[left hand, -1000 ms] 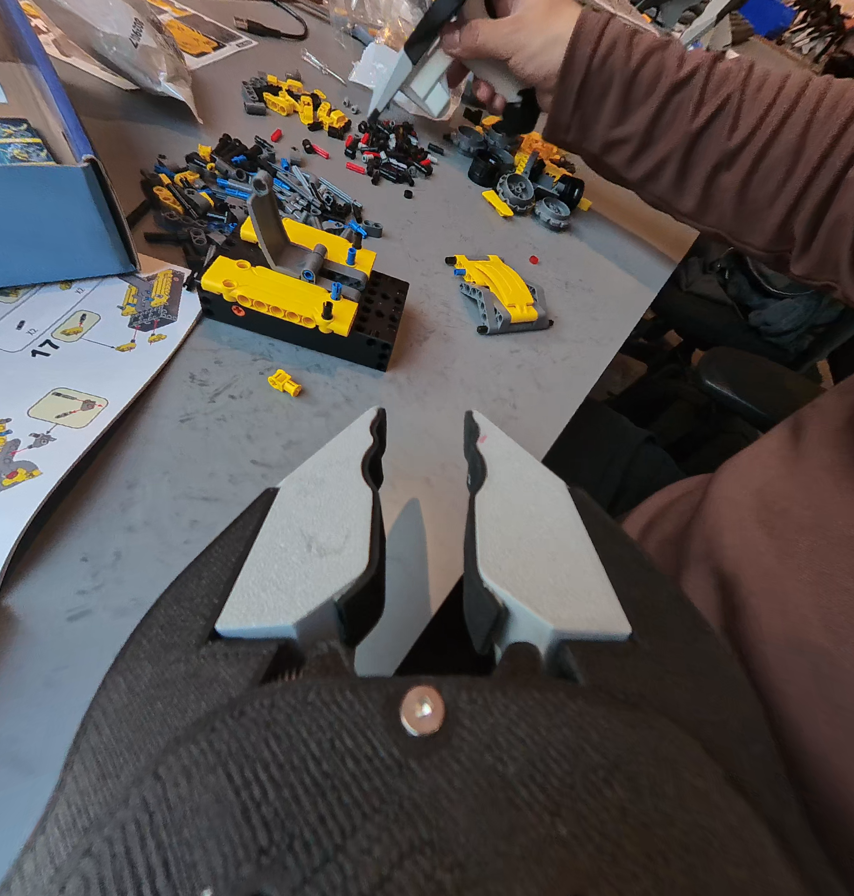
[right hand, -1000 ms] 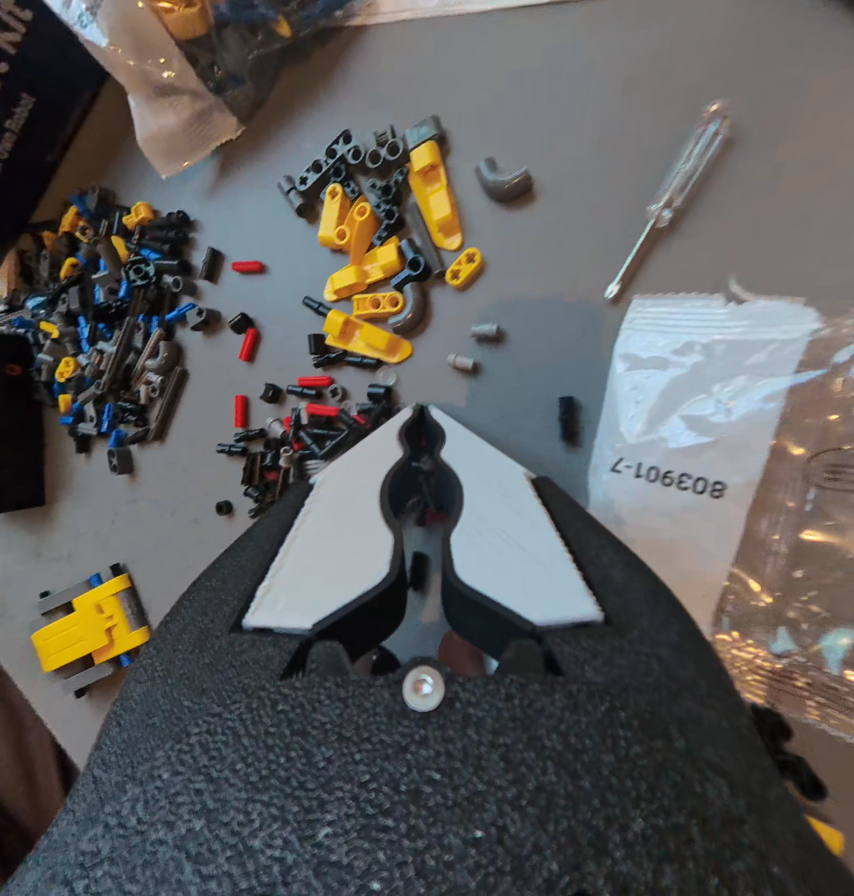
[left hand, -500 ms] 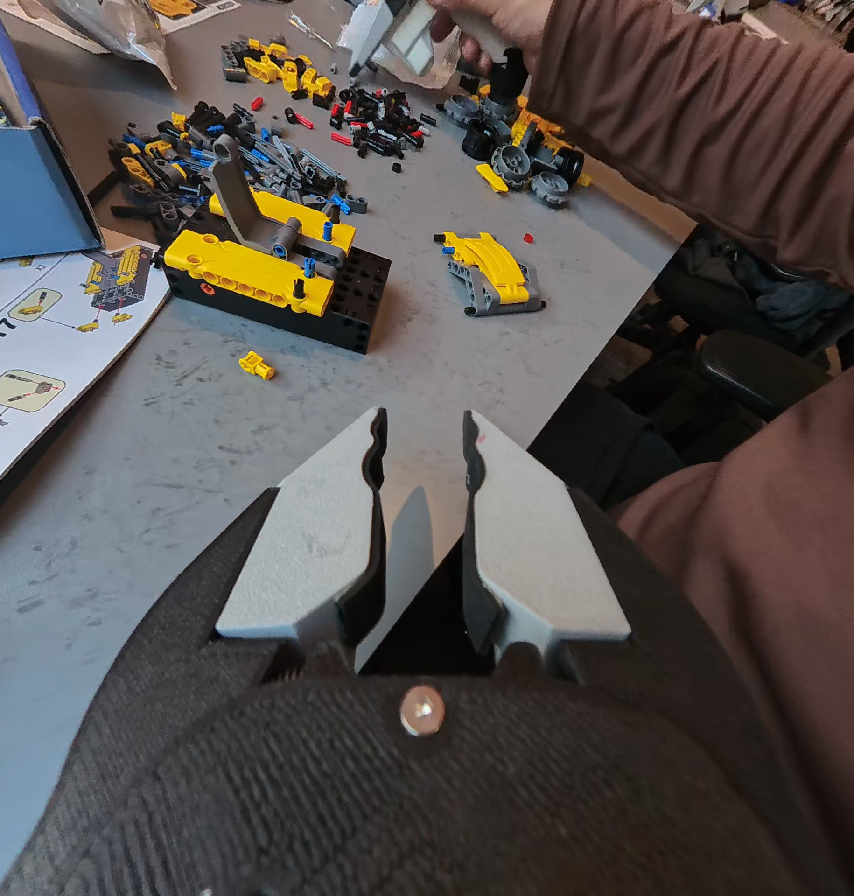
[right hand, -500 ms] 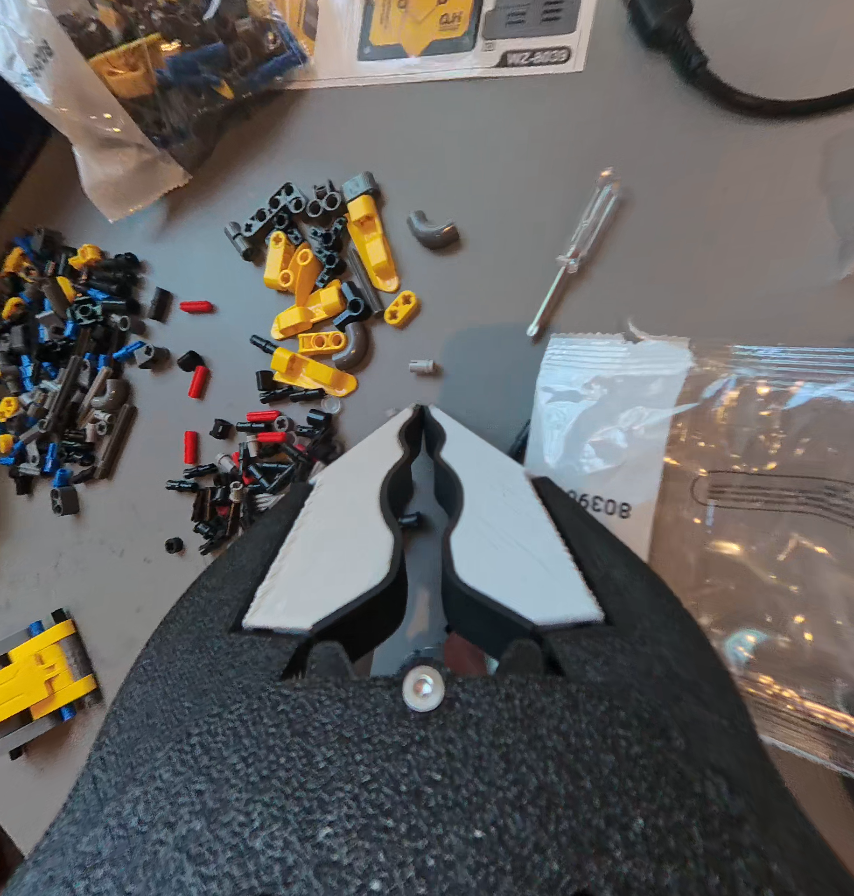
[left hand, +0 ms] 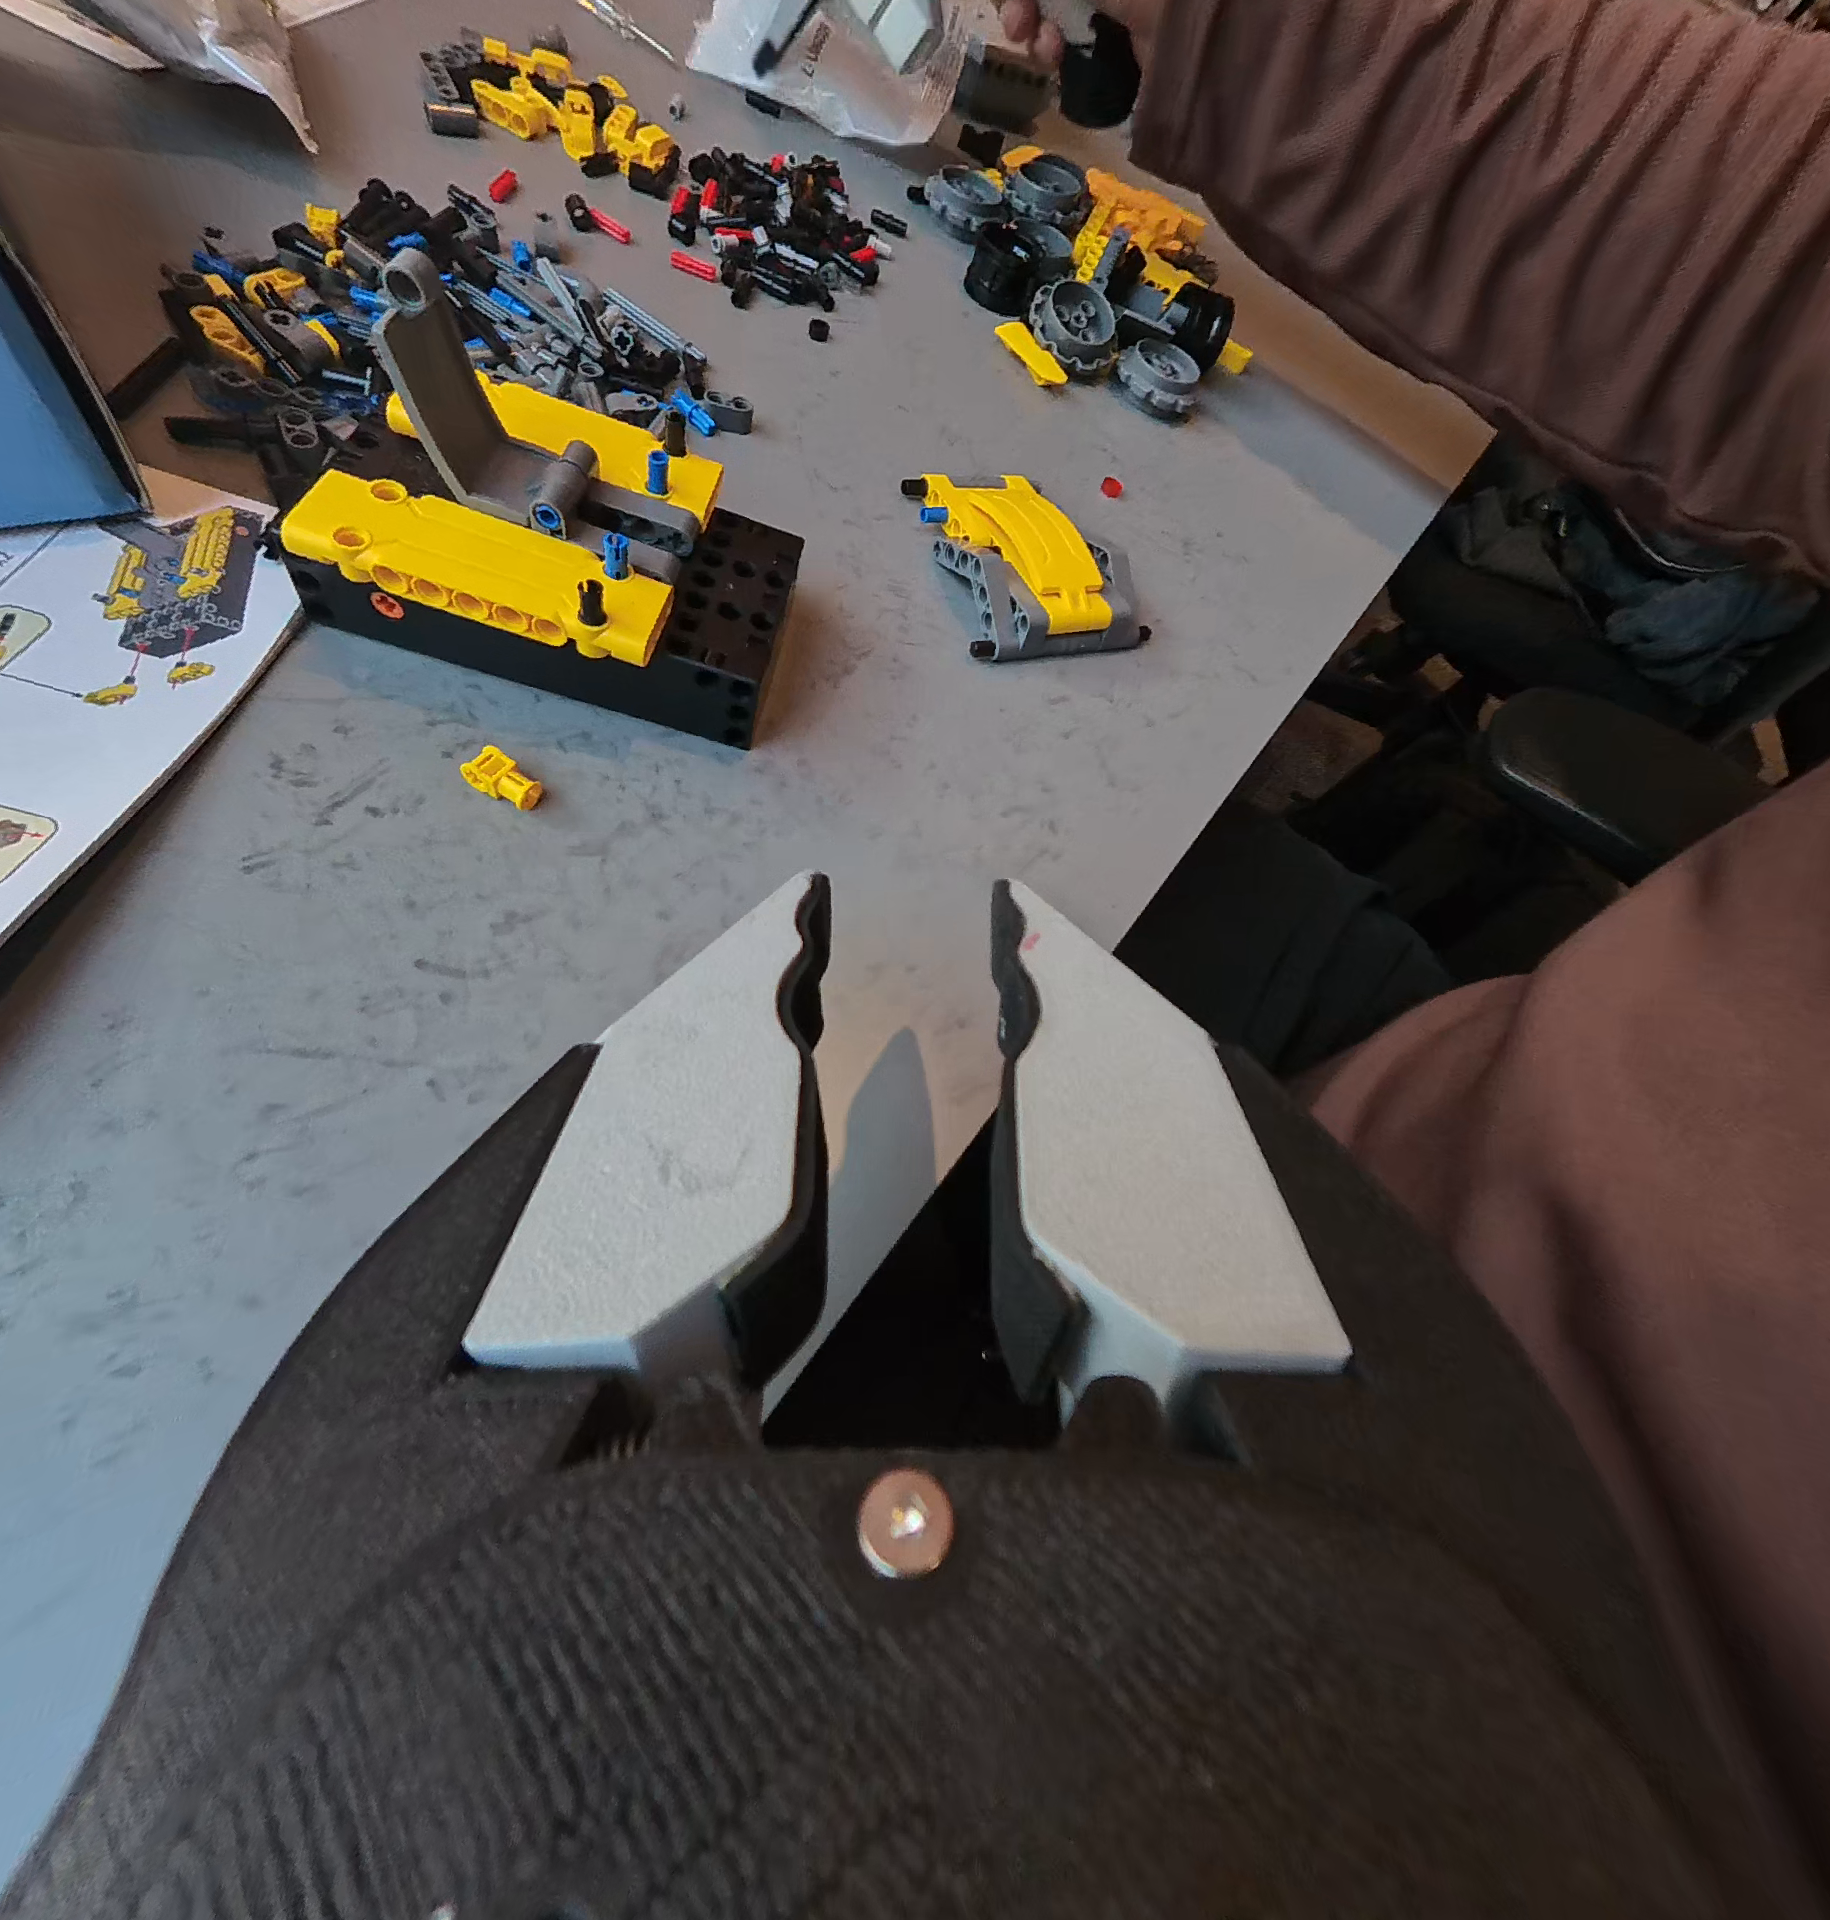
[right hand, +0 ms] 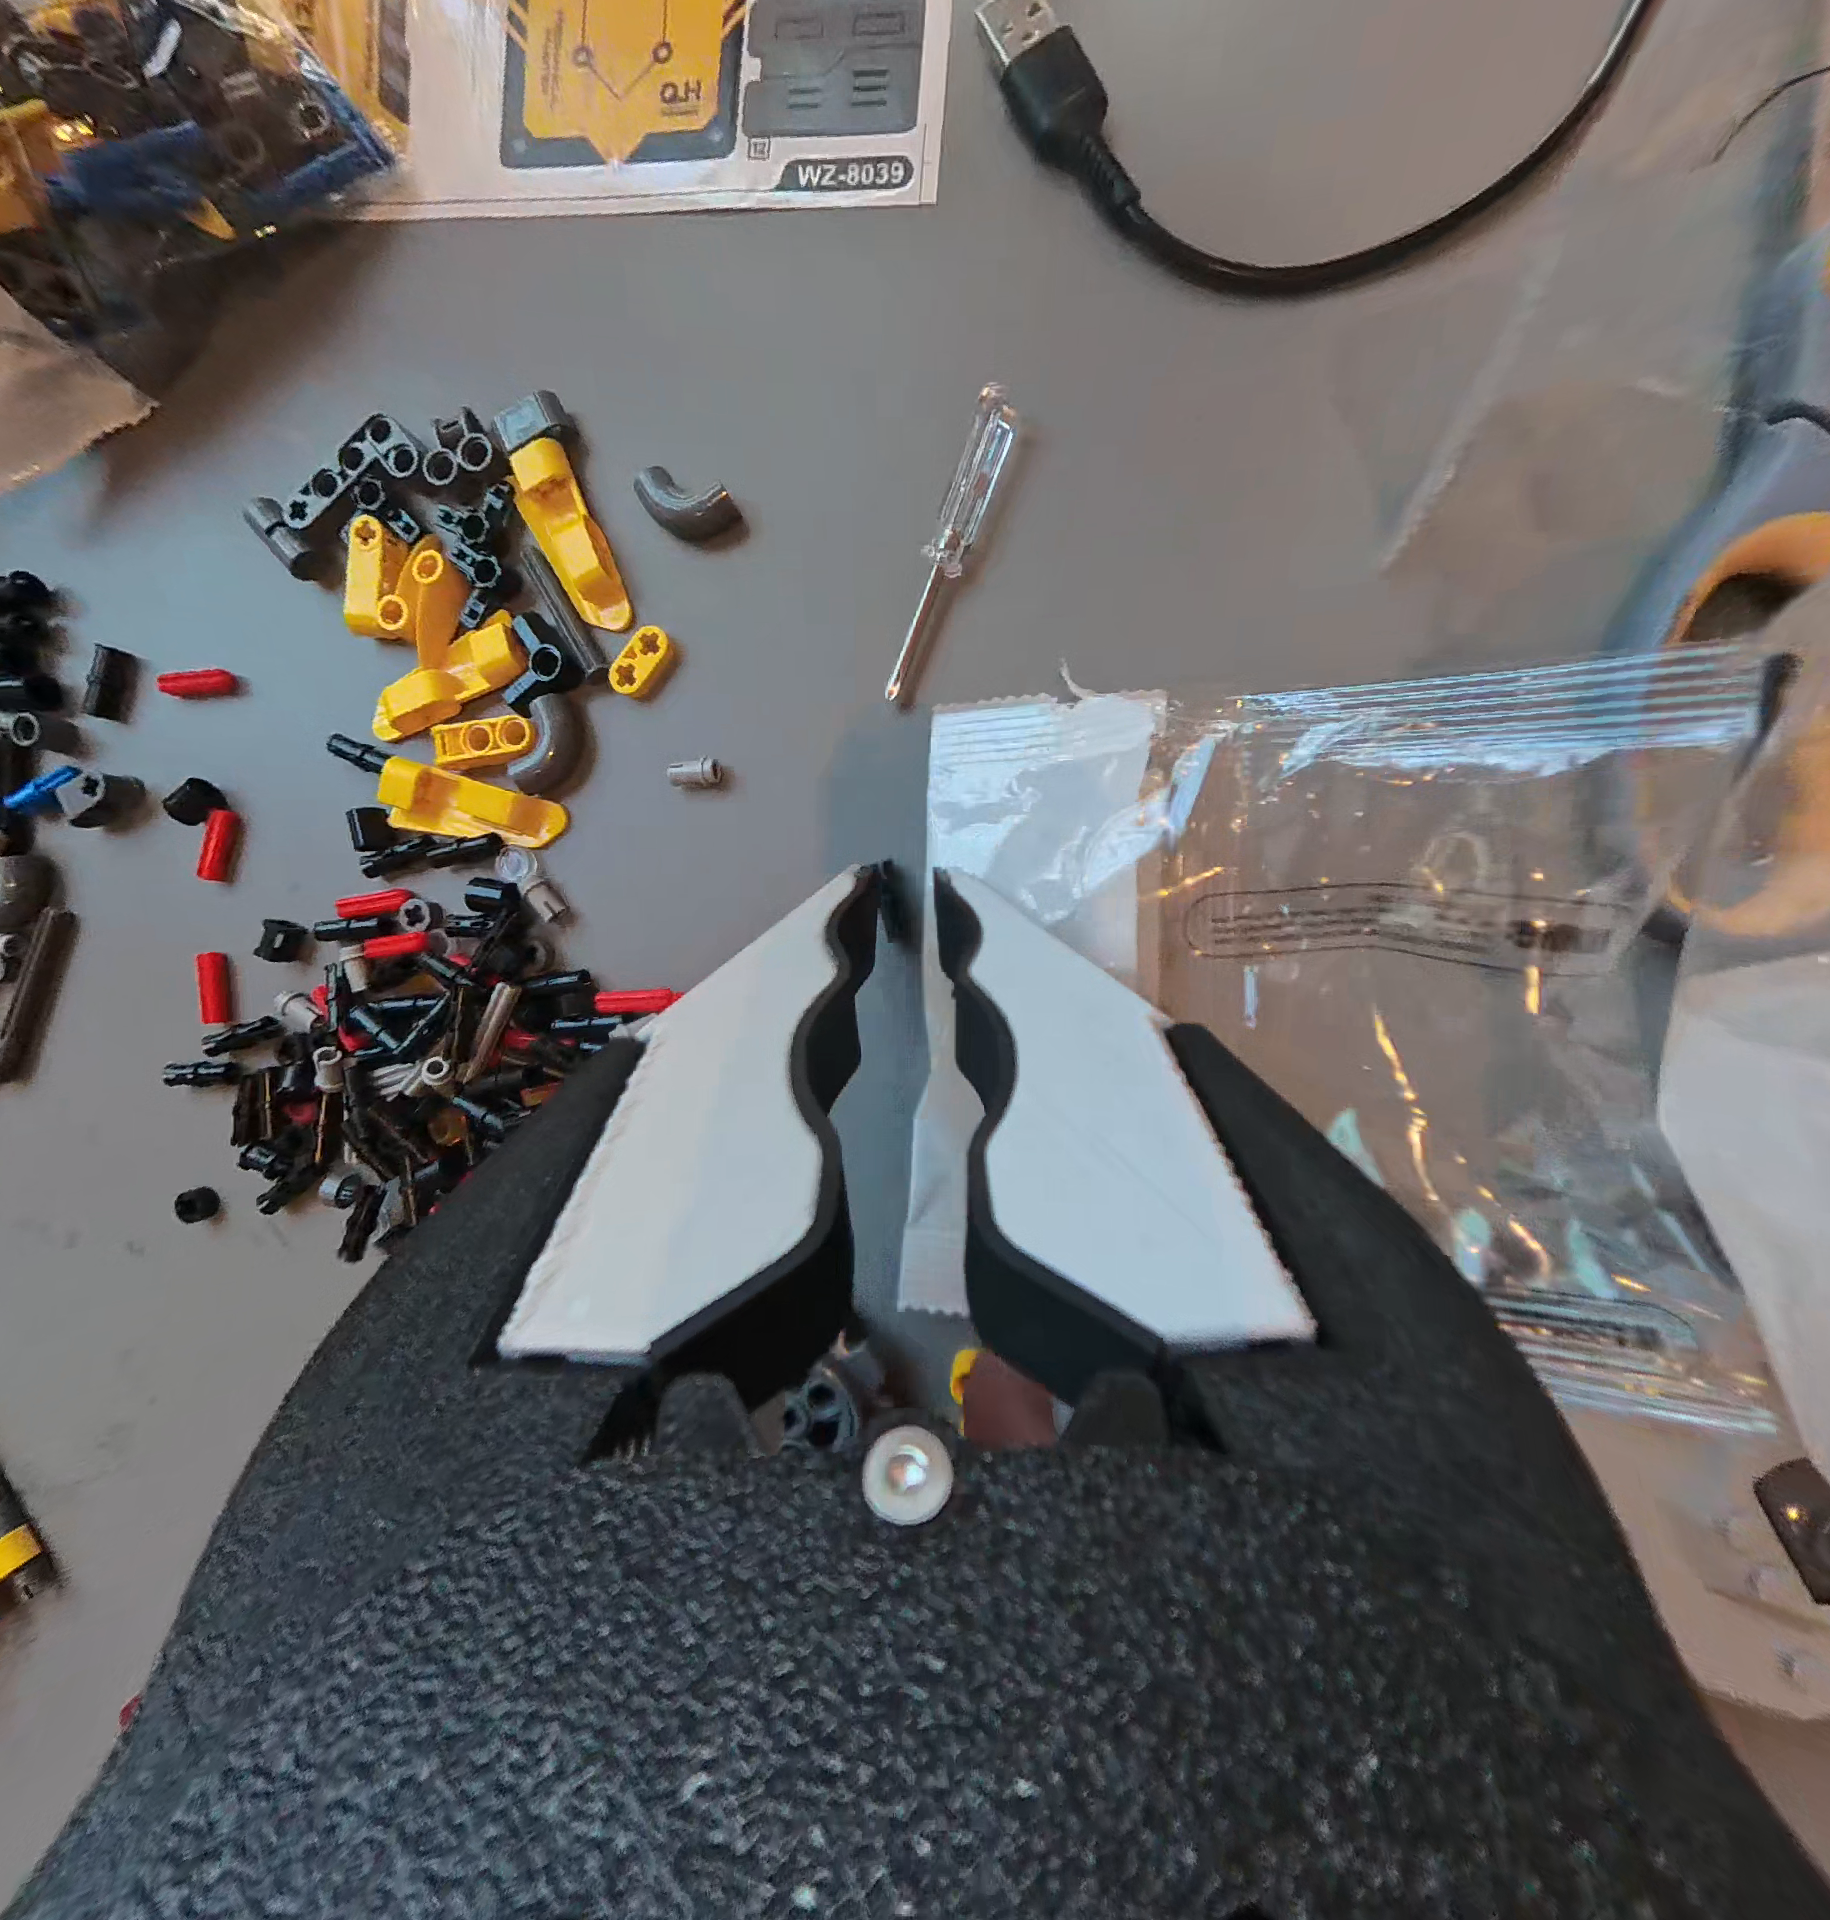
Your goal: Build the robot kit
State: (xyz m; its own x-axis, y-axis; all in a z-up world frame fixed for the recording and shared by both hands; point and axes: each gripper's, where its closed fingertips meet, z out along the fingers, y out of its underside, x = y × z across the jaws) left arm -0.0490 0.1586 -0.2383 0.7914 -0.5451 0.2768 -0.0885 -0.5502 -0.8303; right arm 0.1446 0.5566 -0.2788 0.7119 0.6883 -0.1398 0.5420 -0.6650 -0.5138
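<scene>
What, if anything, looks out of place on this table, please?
A small yellow plastic connector lies alone on the grey table, apart from the heaps of loose parts; a tiny red piece sits stray near the table's edge.

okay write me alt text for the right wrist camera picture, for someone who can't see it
The right gripper hovers slightly open over a grey table, its tips at the left edge of a clear plastic bag. To its left lie loose black and red pins and yellow building pieces; a small clear-handled screwdriver lies ahead.
</scene>
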